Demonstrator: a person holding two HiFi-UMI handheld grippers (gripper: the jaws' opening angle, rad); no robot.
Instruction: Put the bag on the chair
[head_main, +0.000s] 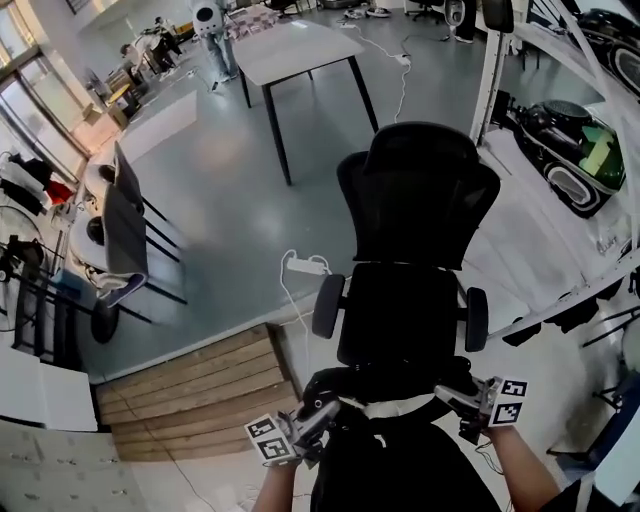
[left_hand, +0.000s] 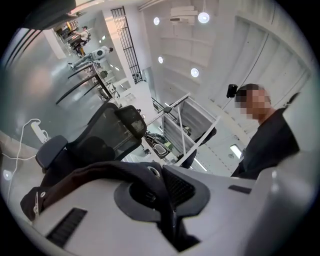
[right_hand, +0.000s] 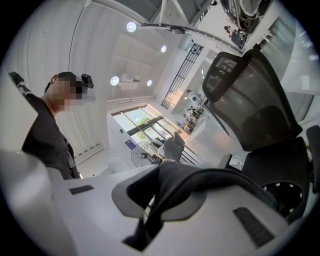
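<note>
Holding: bag (head_main: 400, 468), black, soft and limp, likely light; my left tongs (head_main: 322, 418) and right tongs (head_main: 452, 398) each clamped on its upper fabric; chair (head_main: 400, 300) just ahead.

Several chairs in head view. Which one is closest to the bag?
The black office chair with armrests, directly ahead of the bag; the other dark chairs stand far off at the left.

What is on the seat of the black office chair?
Nothing shows on the black office chair's seat. The soft black bag, held by the left gripper and right gripper, covers its front edge.
</note>
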